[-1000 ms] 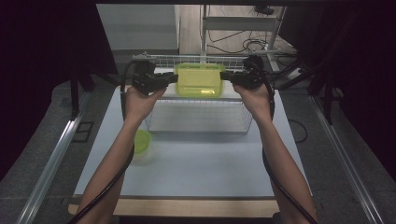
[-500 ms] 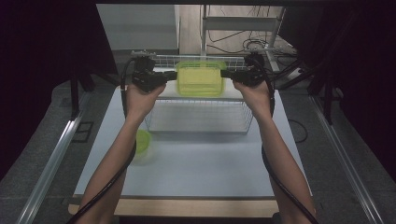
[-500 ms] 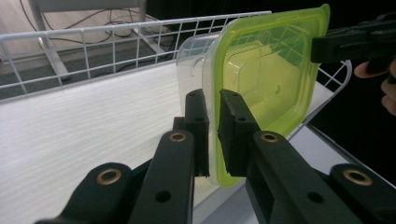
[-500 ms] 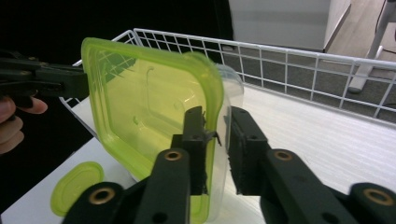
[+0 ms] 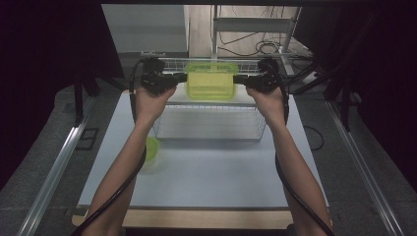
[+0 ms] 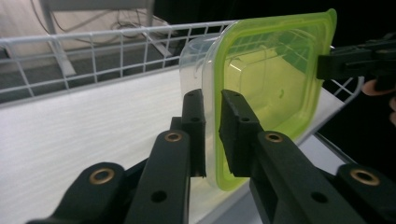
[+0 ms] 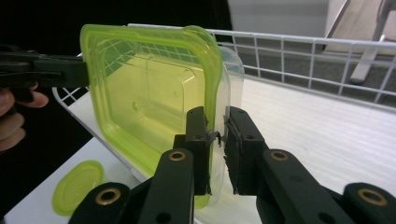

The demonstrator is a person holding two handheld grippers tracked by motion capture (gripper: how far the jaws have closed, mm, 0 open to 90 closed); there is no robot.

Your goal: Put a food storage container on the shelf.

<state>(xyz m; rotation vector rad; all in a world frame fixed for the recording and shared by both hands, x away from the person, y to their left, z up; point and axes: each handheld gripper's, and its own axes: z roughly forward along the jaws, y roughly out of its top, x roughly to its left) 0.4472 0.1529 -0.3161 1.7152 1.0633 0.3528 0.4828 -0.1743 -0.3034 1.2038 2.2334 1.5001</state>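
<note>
A clear plastic container with a yellow-green lid (image 5: pixel 210 81) is seen held between the two tools above the far end of a white wire basket (image 5: pixel 211 123), which stands on the pale desk (image 5: pixel 211 172). In the high view the left tool (image 5: pixel 180 77) is seen at the container's left edge and the right tool (image 5: pixel 239 78) at its right edge, each carried in a hand with the forearm entering from the near side of the desk. In the left gripper view the left tool (image 6: pixel 212 133) is clenched on the container's rim: one jaw lies against the clear body, the other against the green lid (image 6: pixel 275 79), with the rim pinched between the pads. Its jaws are recorded as having just eased slightly wider, the rim remaining between them. In the right gripper view the right tool (image 7: pixel 215 140) is likewise closed on the opposite rim of the container (image 7: pixel 154 93), one jaw on the lid side and one on the clear body; its jaws have just tightened slightly on that rim. The container is held on edge, its lid facing the person's side. The wire rim of the basket (image 7: pixel 299 51) is seen behind the container. A second, smaller green lid (image 5: pixel 150 151) lies on the desk just beside the basket's near left corner, partly covered by the left forearm, and is seen again in the right gripper view (image 7: pixel 77 186).
</note>
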